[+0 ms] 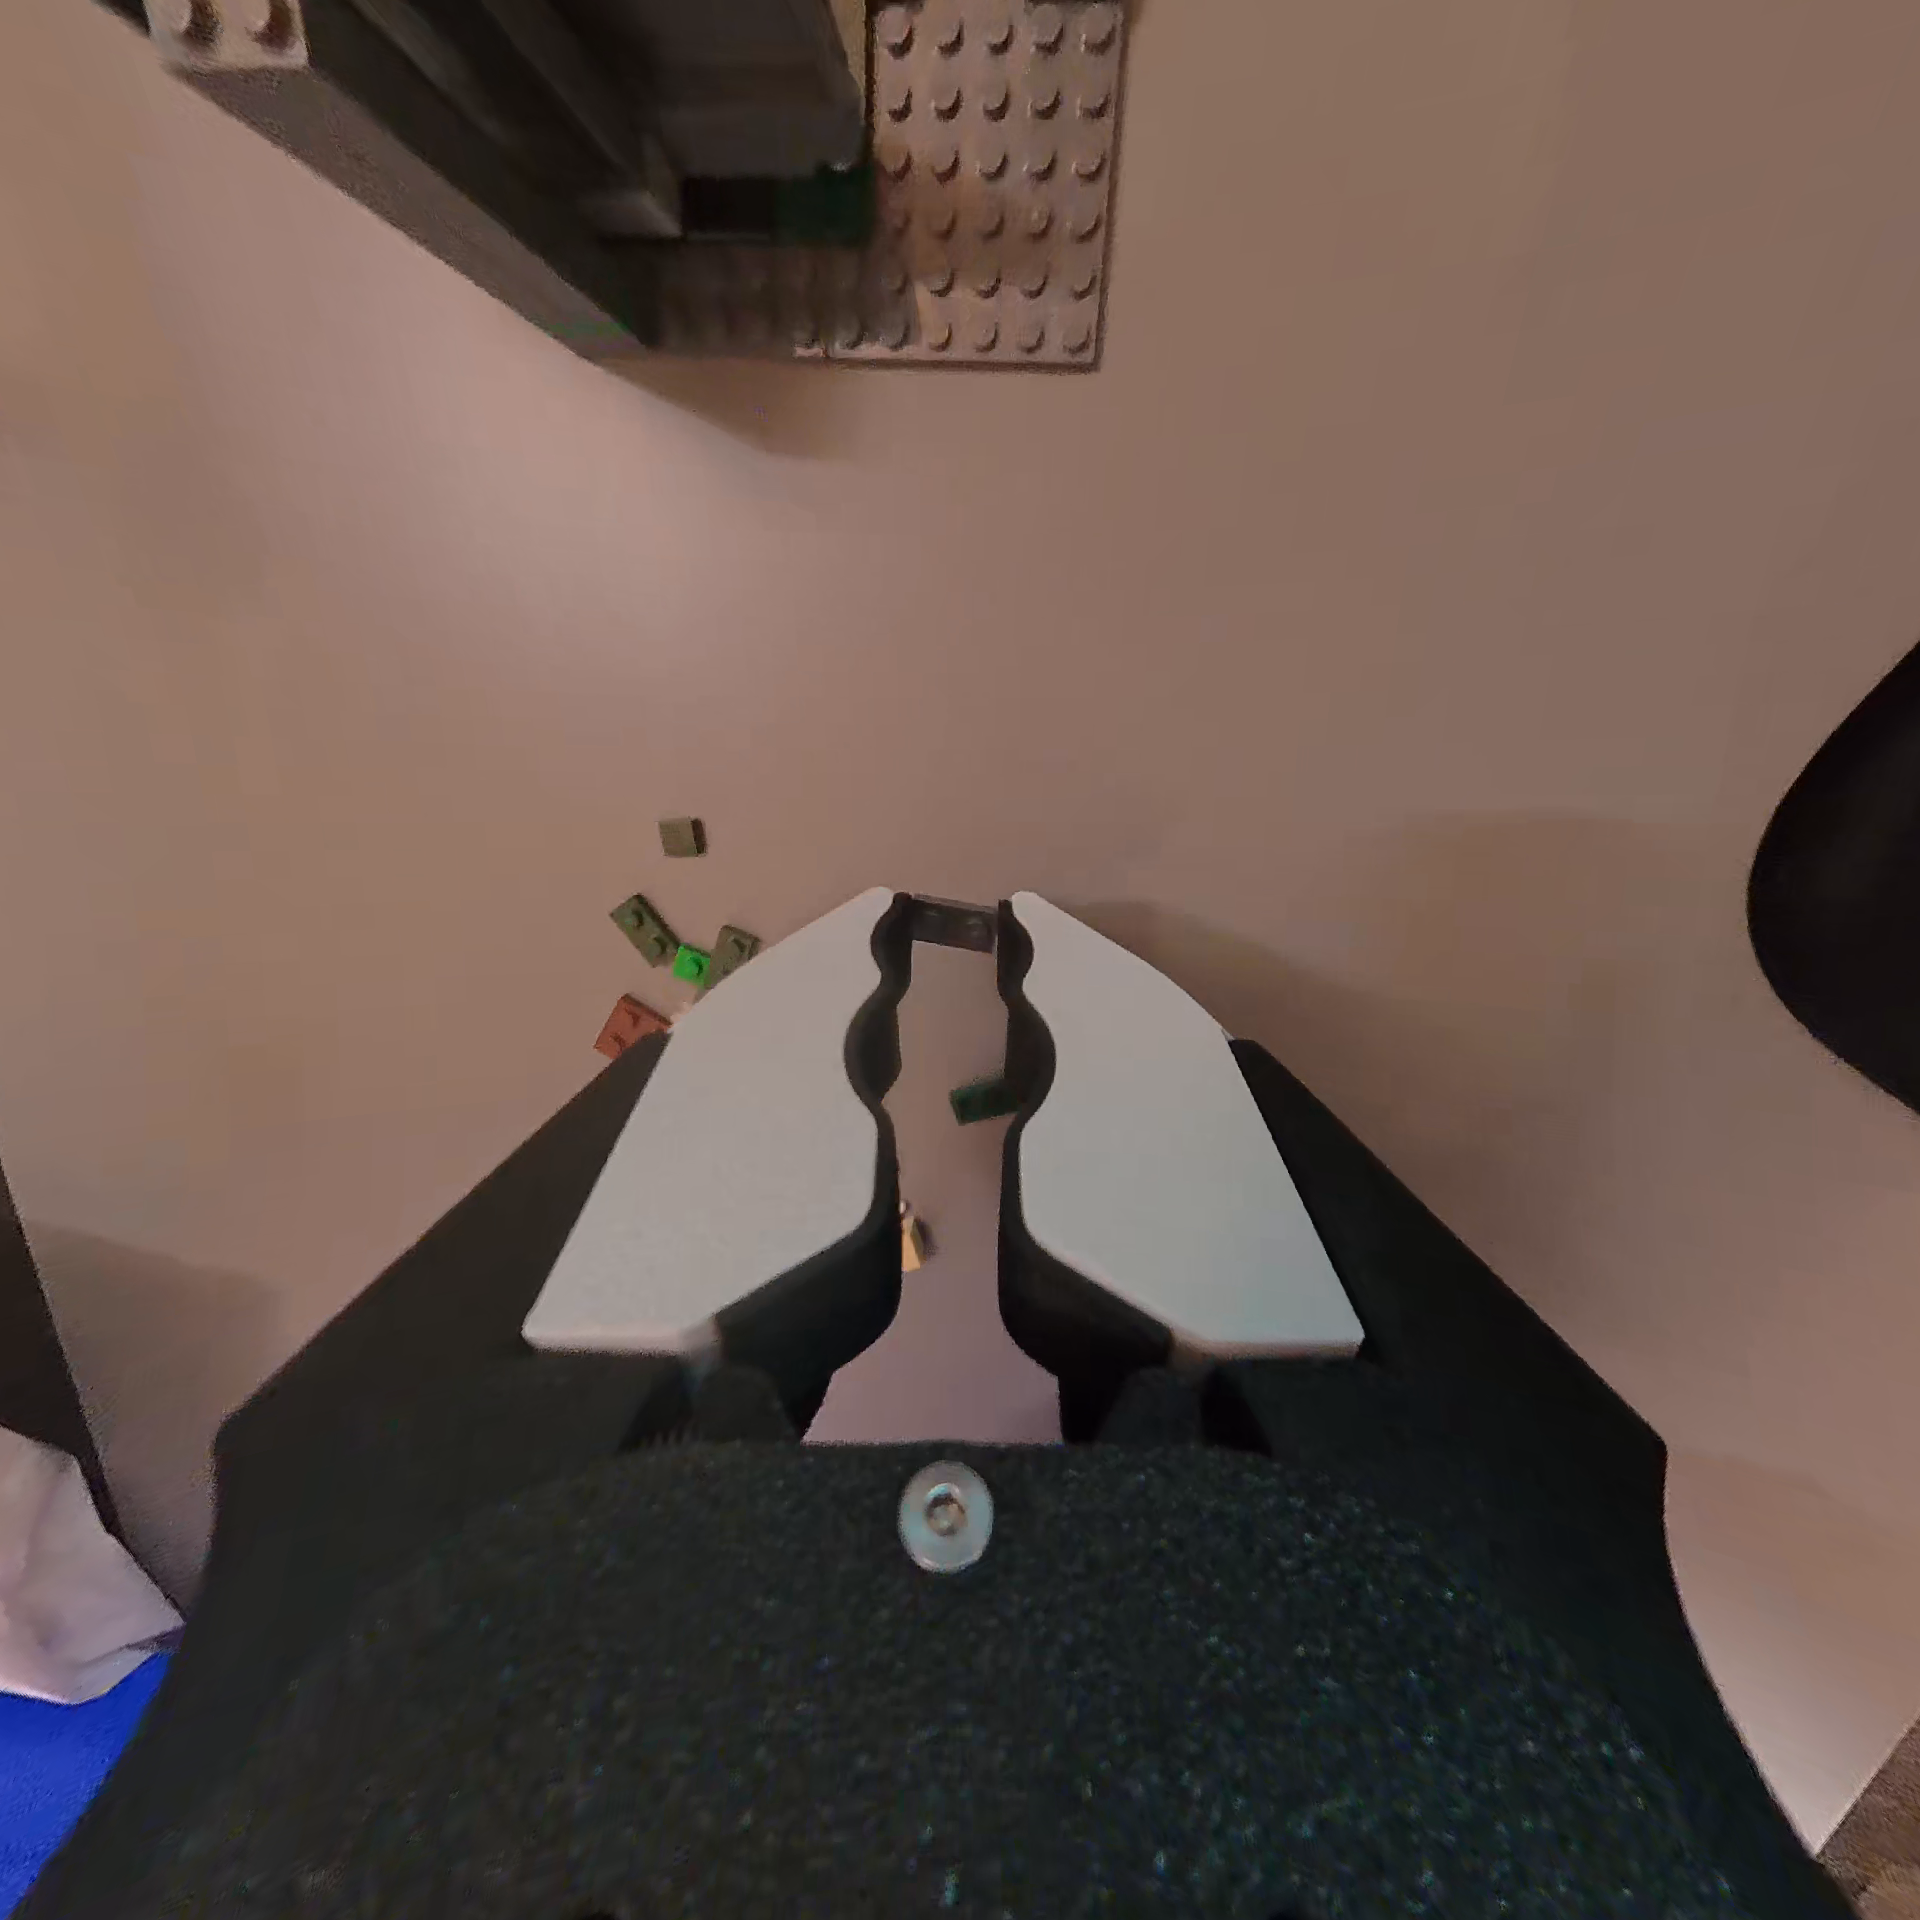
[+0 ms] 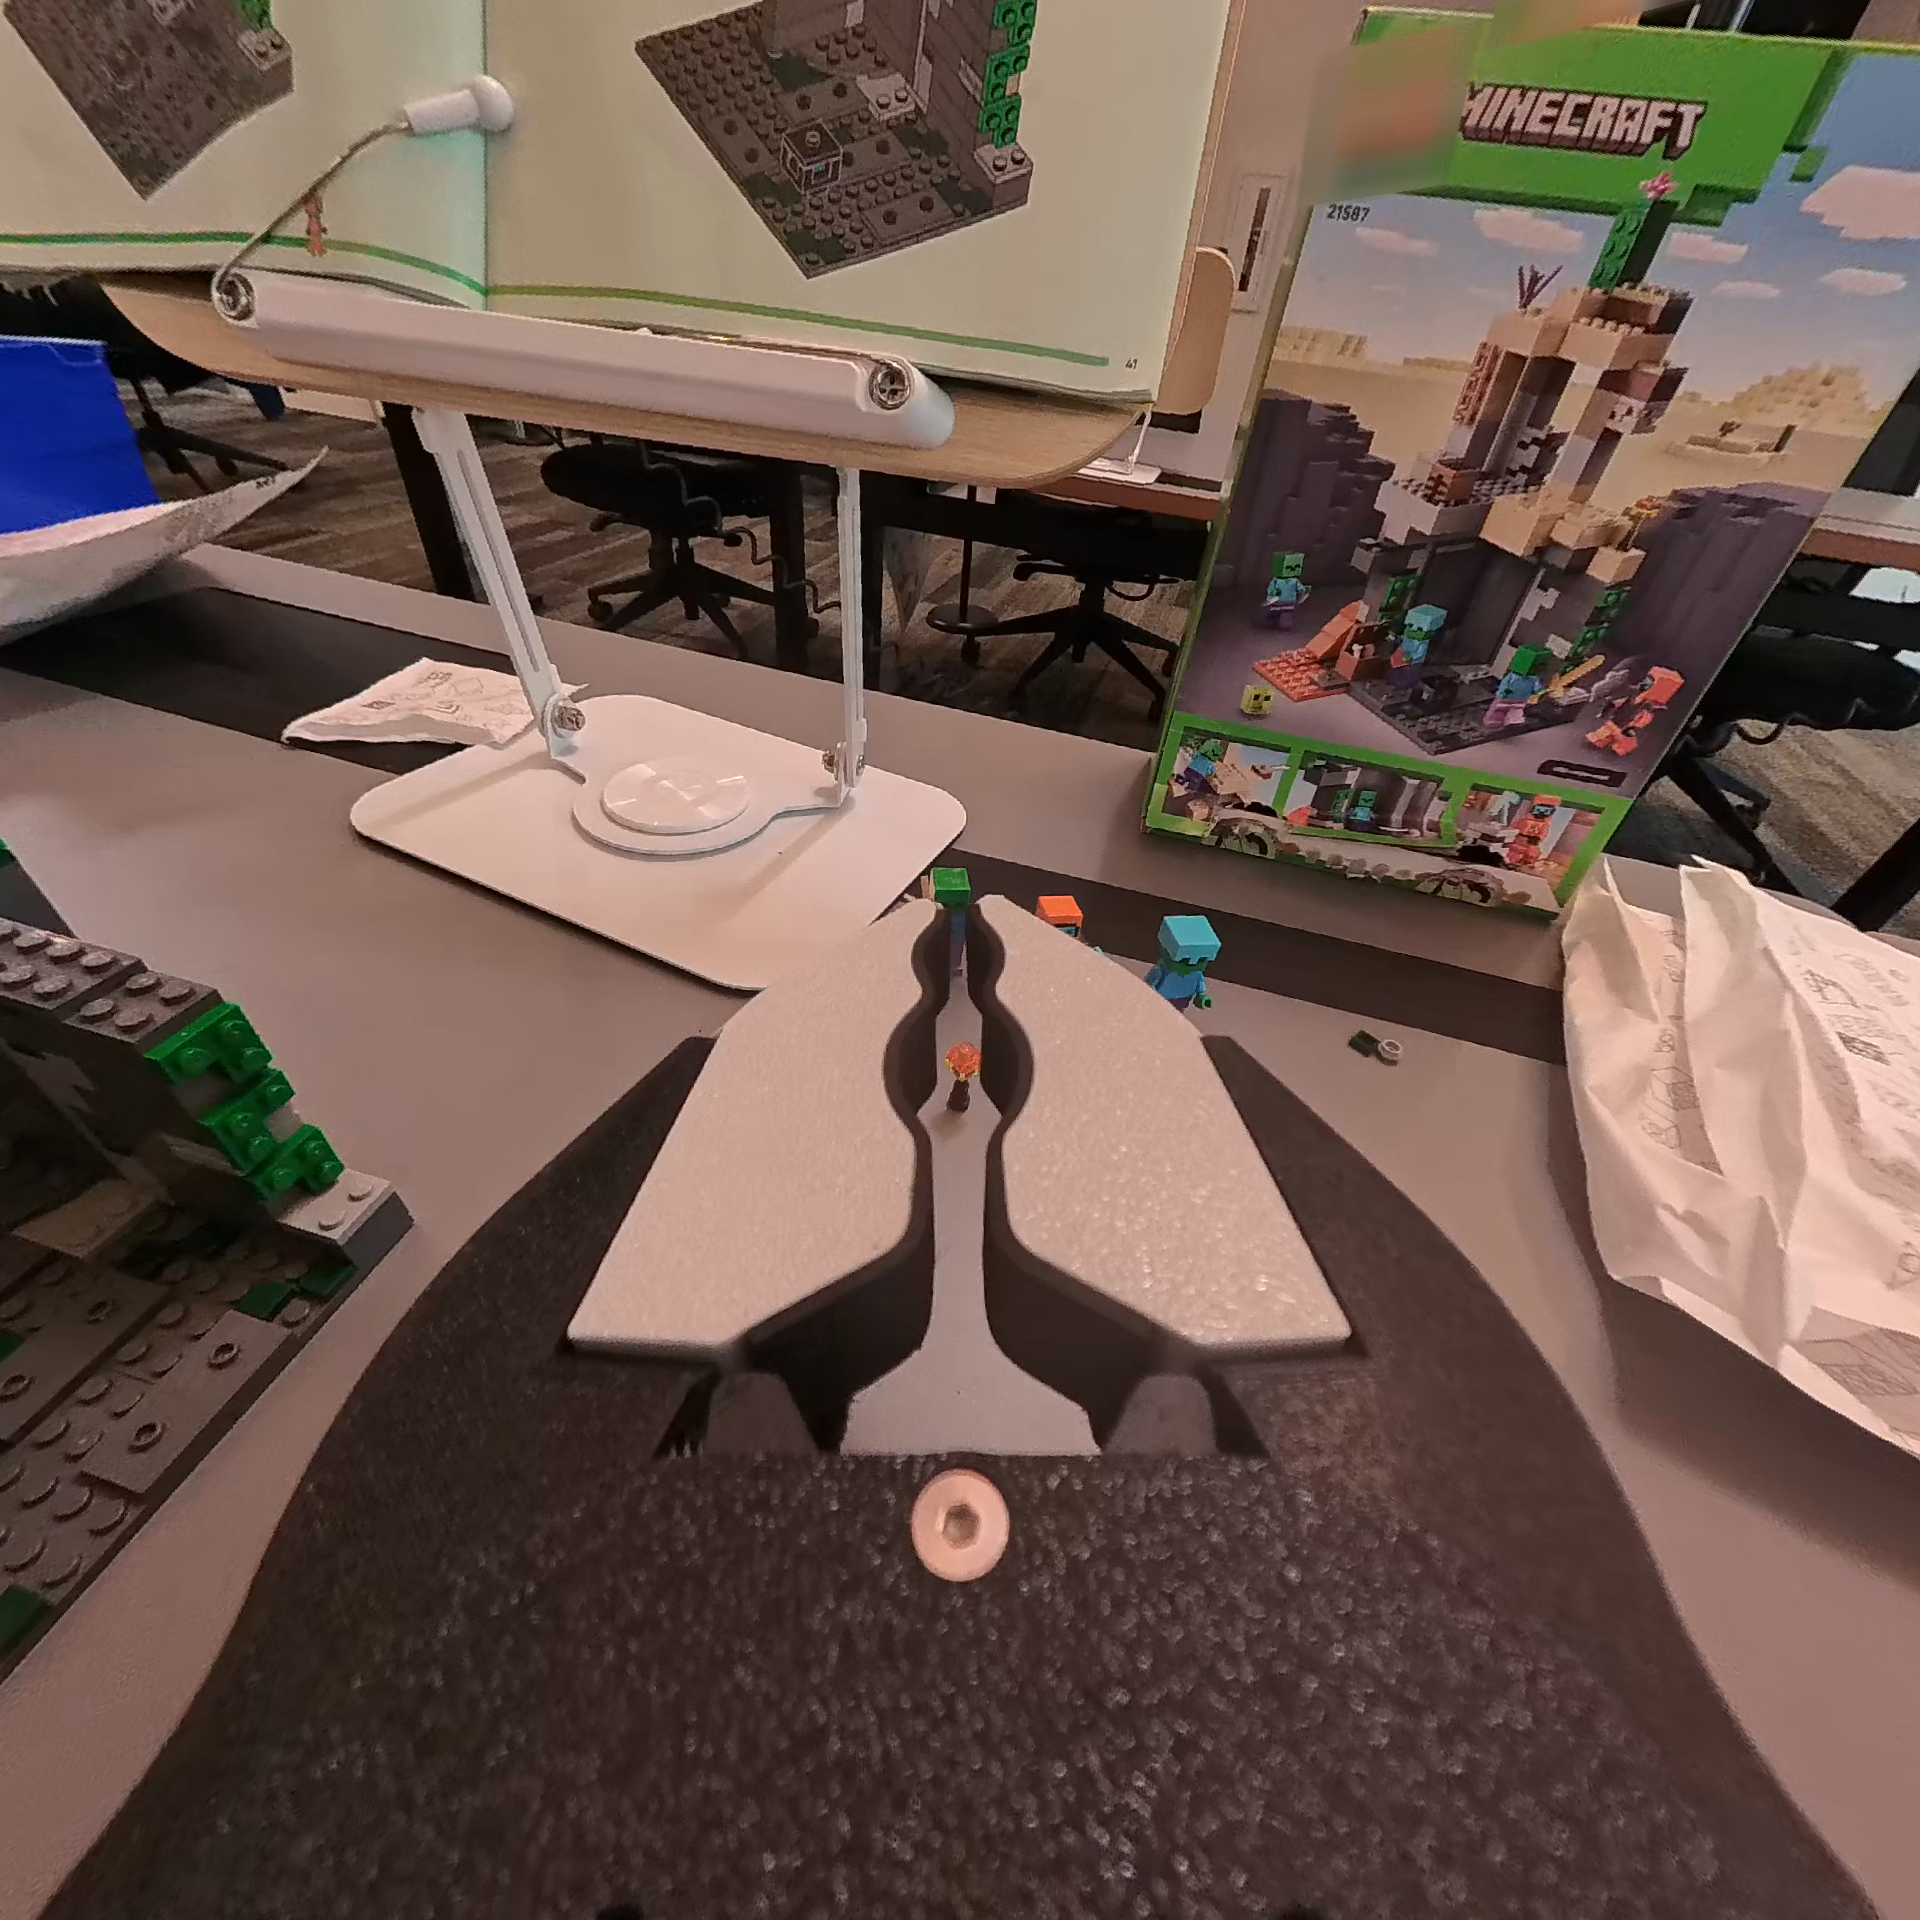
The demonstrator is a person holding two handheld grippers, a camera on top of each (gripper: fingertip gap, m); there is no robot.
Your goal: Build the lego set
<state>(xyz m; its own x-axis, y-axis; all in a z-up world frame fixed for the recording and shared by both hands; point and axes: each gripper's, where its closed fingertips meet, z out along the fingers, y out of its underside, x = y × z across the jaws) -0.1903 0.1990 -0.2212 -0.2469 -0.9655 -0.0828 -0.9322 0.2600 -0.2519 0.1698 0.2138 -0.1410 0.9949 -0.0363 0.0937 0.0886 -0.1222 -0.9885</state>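
Left gripper (image 1: 954, 920) points down over the table (image 1: 1351, 623), tips clamping one small dark plate (image 1: 953, 924); six loose pieces (image 1: 675, 961) lie left, the grey build (image 1: 987, 177) far. Right gripper (image 2: 966, 920) sits level, nearly closed on nothing, three minifigures (image 2: 1184, 961) just beyond, partial build (image 2: 187, 1195) left.

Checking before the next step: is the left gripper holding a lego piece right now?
Yes, the left gripper has its jaws shut on a small dark plate at the tips, above the table.

Grey tabletop (image 2: 364, 1039): white book stand (image 2: 665, 821) and set box (image 2: 1455, 623) beyond the jaws; partial build (image 2: 156, 1247) left; crumpled paper bag (image 2: 1745, 1143) right; loose small plates (image 1: 675, 951) left of jaws.
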